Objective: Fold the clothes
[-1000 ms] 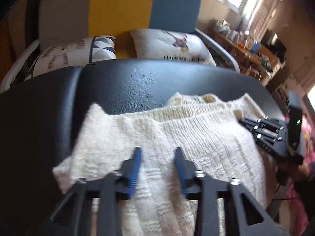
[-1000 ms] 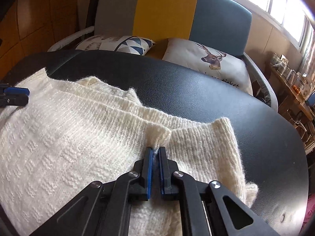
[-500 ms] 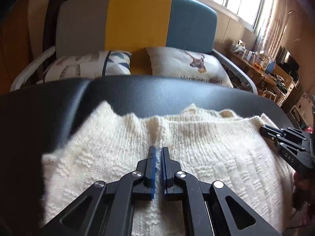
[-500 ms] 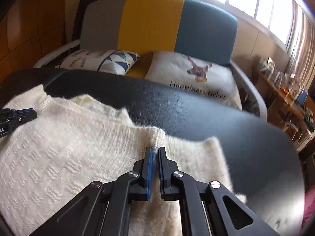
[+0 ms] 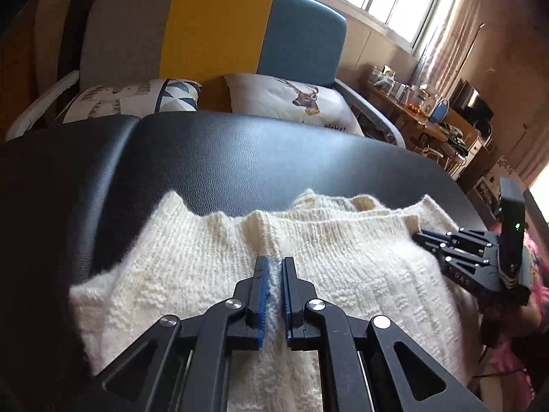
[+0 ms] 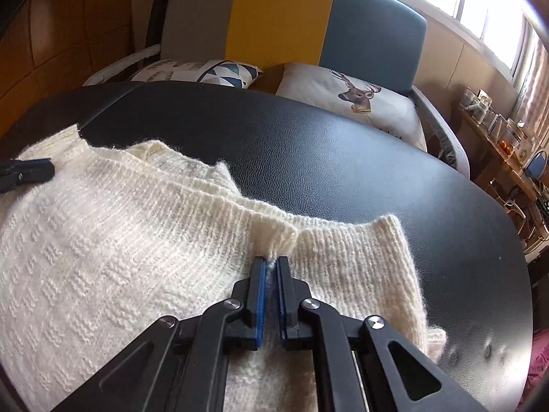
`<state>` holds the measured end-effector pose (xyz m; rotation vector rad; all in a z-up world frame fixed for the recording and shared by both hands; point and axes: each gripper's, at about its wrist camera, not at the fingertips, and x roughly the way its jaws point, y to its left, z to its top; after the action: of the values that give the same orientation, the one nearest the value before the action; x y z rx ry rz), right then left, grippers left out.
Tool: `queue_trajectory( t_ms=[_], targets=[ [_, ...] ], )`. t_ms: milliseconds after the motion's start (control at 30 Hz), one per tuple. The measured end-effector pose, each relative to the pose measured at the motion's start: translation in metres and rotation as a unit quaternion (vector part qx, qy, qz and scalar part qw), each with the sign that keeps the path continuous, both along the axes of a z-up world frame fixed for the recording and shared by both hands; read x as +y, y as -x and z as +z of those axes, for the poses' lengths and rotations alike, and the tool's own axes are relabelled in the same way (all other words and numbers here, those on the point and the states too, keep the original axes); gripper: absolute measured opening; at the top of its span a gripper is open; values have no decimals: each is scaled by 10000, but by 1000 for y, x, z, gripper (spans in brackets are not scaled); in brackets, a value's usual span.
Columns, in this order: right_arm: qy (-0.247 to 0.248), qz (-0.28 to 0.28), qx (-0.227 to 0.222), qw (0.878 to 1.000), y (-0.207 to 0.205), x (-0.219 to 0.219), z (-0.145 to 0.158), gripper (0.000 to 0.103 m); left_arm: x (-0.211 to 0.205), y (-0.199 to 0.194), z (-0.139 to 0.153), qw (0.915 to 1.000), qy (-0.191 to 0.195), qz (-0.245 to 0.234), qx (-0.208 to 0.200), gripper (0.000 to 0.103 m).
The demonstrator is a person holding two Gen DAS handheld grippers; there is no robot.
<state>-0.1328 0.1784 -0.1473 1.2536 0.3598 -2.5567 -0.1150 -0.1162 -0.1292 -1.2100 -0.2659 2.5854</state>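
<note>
Standing by the black padded table, I see a cream knitted sweater spread across its near half, ribbed edge facing the sofa with its two cushions, and more than one knit layer showing along that far edge. Both tools are clamped on it: the left gripper has its blue-padded jaws nearly together with a ridge of knit pinched between them, well in from the sweater's left edge, and the right gripper bites a similar tuck just behind the ribbed band, near the sweater's right side. The fabric puckers into small peaks at each pinch, so the hold looks real rather than a mere touch. My judgement is that a fold is being carried or laid with both hands at once, though whether the layer is going out or being set down I cannot tell from this instant. To do it well, the two grips should travel level and at the same pace, so the ribbed band stays straight and does not skew. The knit is thick and stretchy, so pulling the hands apart would distort it; keeping gentle, even tension is better. The flap at the right edge hangs loose and could drag or bunch, so it wants watching as the layer settles.
</note>
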Motion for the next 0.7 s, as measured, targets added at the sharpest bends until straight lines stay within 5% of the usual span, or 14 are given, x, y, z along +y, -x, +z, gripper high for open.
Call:
queue_trajectory(
  t_ms=[300,367,700],
  targets=[
    [67,-346,424,9985,3,-4,17,5,13,36,-16,9983,470,-50,-340,9],
    [-119,-466,210,9986,11,-5,3,5,16,42,-31,9977,566,116,-355,9],
    [137,-600,-39,9981,18,3,4,14,-51,-2,18,9925,514,1071,277,9]
  ],
)
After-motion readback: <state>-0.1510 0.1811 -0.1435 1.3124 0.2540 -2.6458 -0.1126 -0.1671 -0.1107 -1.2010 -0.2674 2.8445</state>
